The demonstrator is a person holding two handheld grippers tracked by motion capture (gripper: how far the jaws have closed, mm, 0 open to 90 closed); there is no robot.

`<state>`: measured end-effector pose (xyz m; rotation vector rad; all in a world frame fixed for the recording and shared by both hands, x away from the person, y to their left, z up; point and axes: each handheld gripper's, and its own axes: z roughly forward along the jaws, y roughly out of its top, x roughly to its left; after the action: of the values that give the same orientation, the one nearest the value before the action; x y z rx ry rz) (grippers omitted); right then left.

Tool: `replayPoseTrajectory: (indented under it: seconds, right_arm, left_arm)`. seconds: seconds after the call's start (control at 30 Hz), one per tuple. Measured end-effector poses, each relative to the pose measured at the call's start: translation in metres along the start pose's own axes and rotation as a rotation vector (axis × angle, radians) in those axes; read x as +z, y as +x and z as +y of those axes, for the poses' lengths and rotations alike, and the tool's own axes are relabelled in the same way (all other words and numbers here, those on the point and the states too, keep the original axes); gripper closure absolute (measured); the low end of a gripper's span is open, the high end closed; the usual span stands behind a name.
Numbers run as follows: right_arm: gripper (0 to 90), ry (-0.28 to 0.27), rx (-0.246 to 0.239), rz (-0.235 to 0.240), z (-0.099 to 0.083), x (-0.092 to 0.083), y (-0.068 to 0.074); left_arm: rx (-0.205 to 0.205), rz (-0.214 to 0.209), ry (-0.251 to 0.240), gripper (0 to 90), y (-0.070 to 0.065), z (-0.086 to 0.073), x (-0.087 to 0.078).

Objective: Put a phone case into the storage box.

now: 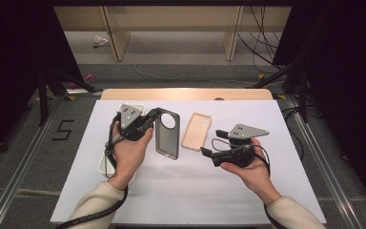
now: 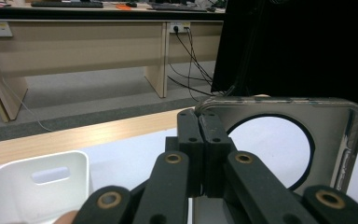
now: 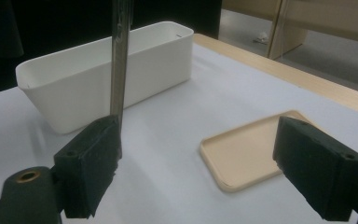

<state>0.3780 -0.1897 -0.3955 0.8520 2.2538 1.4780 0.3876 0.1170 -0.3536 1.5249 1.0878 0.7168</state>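
The white bin (image 1: 106,164) sits mostly hidden under the left hand (image 1: 132,150) in the high view, only its top corner and lower edge peeking out, and in the left claw view its bottom is cut off by the frame. The grey phone case (image 1: 167,134) shows edge-on as a thin vertical strip in the right claw view, so its face can't be read there. Left claw (image 1: 153,116) now: jaws pressed together, clamped on the top rim of the grey phone case, which hangs to the right of that claw with its round camera opening showing the white desk (image 1: 181,191) through it. From the high view I can't tell whether the case's lower end rests on the desk or floats just above it. Right claw (image 1: 210,144): jaws standing wide apart, nothing between the pads. The grey case's edge rises just beside one of its fingers (image 3: 88,172), touching or not I can't say. The beige phone case (image 1: 196,131) lies flat on the desk just ahead of that open claw, hollow side up, nearer its other finger, and apart from the grey case.
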Motion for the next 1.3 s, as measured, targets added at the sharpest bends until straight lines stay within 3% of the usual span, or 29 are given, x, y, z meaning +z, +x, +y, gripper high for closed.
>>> replayPoseTrajectory:
  seconds: [0.7,0.83,1.3]
  right_arm:
    - [16.2,0.016,0.014,-0.017,-0.007,-0.003,-0.001]
    - [16.2,0.015,0.019,-0.013,-0.009,-0.004,-0.002]
    - [16.1,0.015,0.028,-0.020,-0.011,-0.010,-0.005]
  left_arm:
    - [-0.010,0.066,-0.046,88.6,0.022,0.015,-0.011]
    - [-0.028,0.065,-0.049,88.5,0.027,0.017,-0.012]
    - [-0.017,0.114,-0.070,88.6,0.041,0.024,-0.019]
